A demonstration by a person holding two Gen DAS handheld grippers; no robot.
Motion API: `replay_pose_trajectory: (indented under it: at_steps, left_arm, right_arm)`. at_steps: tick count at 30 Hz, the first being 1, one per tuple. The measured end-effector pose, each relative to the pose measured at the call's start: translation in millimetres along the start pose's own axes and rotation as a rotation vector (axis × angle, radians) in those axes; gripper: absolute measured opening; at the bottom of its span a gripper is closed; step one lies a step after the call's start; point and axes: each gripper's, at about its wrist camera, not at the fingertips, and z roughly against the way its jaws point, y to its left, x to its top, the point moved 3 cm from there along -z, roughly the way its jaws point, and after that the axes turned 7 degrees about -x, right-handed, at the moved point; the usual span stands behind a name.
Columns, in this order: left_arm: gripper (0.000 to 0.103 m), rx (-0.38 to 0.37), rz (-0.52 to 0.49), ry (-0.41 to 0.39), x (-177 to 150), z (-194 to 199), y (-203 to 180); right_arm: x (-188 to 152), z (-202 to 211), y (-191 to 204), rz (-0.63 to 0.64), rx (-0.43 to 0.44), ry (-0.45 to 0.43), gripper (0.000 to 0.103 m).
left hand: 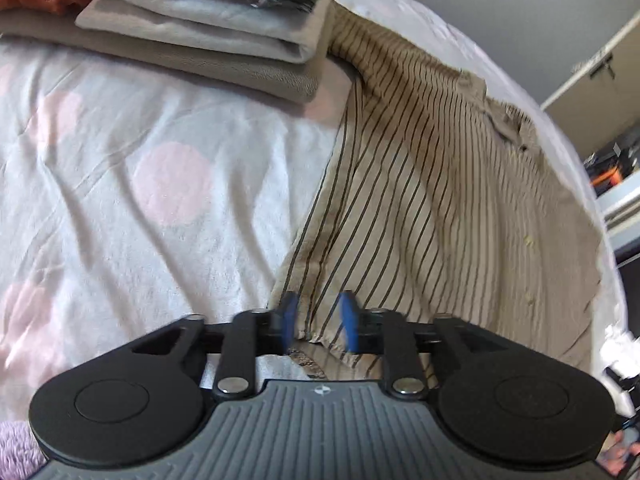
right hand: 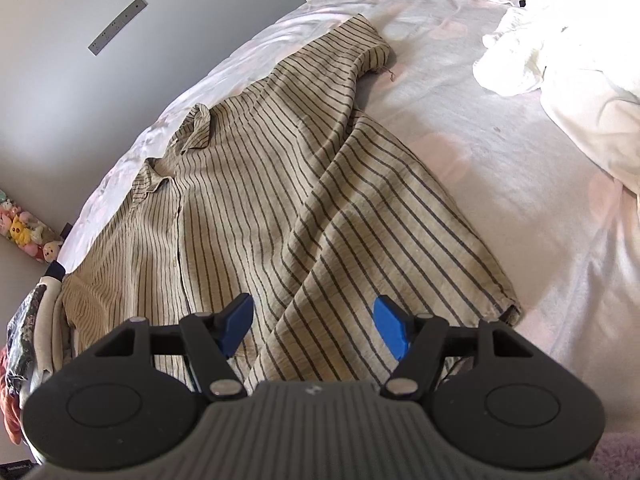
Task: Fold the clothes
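A beige shirt with thin dark stripes [left hand: 420,184] lies spread on the bed, collar toward the far edge. In the right wrist view the shirt [right hand: 260,200] has one side folded over its middle and a sleeve stretched away. My left gripper [left hand: 318,322] sits low at the shirt's near hem corner. Its blue pads stand a narrow gap apart with the hem edge between them, not pinched. My right gripper [right hand: 314,326] hovers wide open over the folded lower part of the shirt, with nothing held.
A stack of folded clothes [left hand: 200,40] rests on the dotted white and pink sheet [left hand: 140,200] left of the shirt. A crumpled white heap [right hand: 560,40] lies at the far right. Stuffed toys [right hand: 24,232] sit on the floor beyond the bed, and shelves [left hand: 608,184] stand beside it.
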Motion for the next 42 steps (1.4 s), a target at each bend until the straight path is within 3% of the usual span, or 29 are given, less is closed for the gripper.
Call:
replay_pose_trajectory:
  at_steps: [6, 11, 13, 17, 19, 25, 27, 29, 33, 38, 42]
  left_arm:
    - [0.034, 0.080, -0.052, 0.140, 1, -40, -11]
    - [0.034, 0.108, -0.076, 0.203, -1, -54, -15]
    - [0.028, 0.114, -0.091, 0.199, -3, -53, -17]
    - [0.006, 0.126, -0.121, 0.190, -7, -51, -22]
    - [0.003, 0.132, -0.136, 0.185, -10, -50, -24]
    - [0.002, -0.079, 0.026, -0.001, -7, 6, -1]
    - [0.002, -0.144, 0.086, -0.030, -8, 17, 9]
    - [0.002, -0.160, 0.137, -0.039, -4, 20, 14]
    - [0.002, -0.099, 0.217, -0.031, 4, 24, 33]
    - [0.002, 0.050, 0.112, 0.065, 5, 8, 22]
    - [0.002, 0.099, 0.095, 0.145, 3, -8, 22]
  right_arm:
    - [0, -2, 0, 0.002, 0.001, 0.005, 0.070]
    - [0, -12, -2, -0.019, -0.009, 0.025, 0.070]
    - [1, -15, -4, -0.027, -0.018, 0.034, 0.070]
    - [1, -20, -5, -0.028, -0.031, 0.050, 0.070]
    - [0, -21, -5, -0.030, -0.031, 0.052, 0.070]
    - [1, -19, -9, -0.053, -0.008, 0.048, 0.070]
    - [1, -19, -8, -0.050, -0.009, 0.051, 0.070]
    - [1, -20, -7, -0.046, -0.010, 0.053, 0.070]
    - [2, -18, -9, -0.056, 0.000, 0.049, 0.070]
    - [1, -17, -11, -0.065, -0.002, 0.048, 0.070]
    - [2, -18, -10, -0.060, -0.009, 0.049, 0.070]
